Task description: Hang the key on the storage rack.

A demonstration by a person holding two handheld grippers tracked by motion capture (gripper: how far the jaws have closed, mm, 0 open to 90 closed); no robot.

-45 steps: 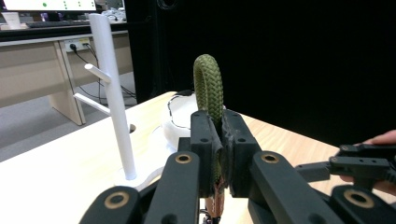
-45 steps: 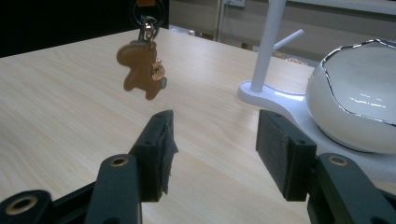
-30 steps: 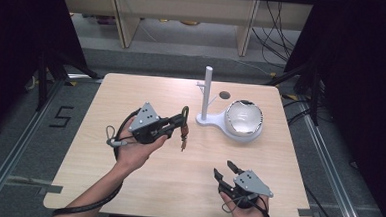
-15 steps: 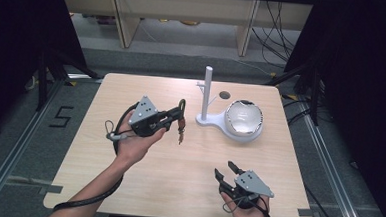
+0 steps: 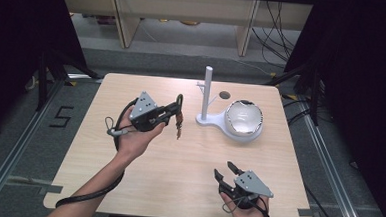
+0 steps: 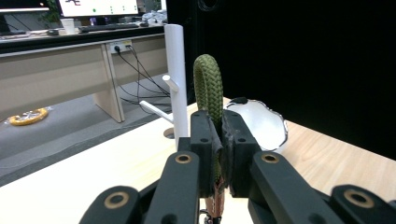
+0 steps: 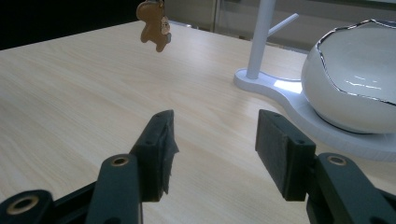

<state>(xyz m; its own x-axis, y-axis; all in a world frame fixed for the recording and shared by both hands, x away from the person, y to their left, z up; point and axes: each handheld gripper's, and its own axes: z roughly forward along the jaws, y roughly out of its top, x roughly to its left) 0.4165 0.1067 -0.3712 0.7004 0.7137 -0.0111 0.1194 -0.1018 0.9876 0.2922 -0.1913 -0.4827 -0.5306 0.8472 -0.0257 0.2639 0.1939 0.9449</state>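
My left gripper (image 5: 178,107) (image 6: 218,140) is held above the table's middle left, shut on a green braided cord loop (image 6: 208,84) (image 5: 180,101). A small brown bear charm (image 5: 178,129) (image 7: 154,24) hangs below the cord, clear of the table. Just to its right stands a white stand with a post and pegs (image 5: 207,89) (image 6: 177,74) (image 7: 261,37); a white bowl (image 5: 243,117) (image 6: 261,123) (image 7: 359,84) sits on its base. My right gripper (image 5: 227,171) (image 7: 215,149) rests low near the front right edge, open, nothing between its jaws.
The light wooden table (image 5: 177,178) has a round cable hole (image 5: 224,95) behind the stand. A cable (image 5: 114,134) loops from the left gripper down along the forearm. Benches and cables lie on the floor beyond the far edge.
My left gripper has risen and moved slightly toward the white stand with the cord and charm. The right gripper has stayed in place.
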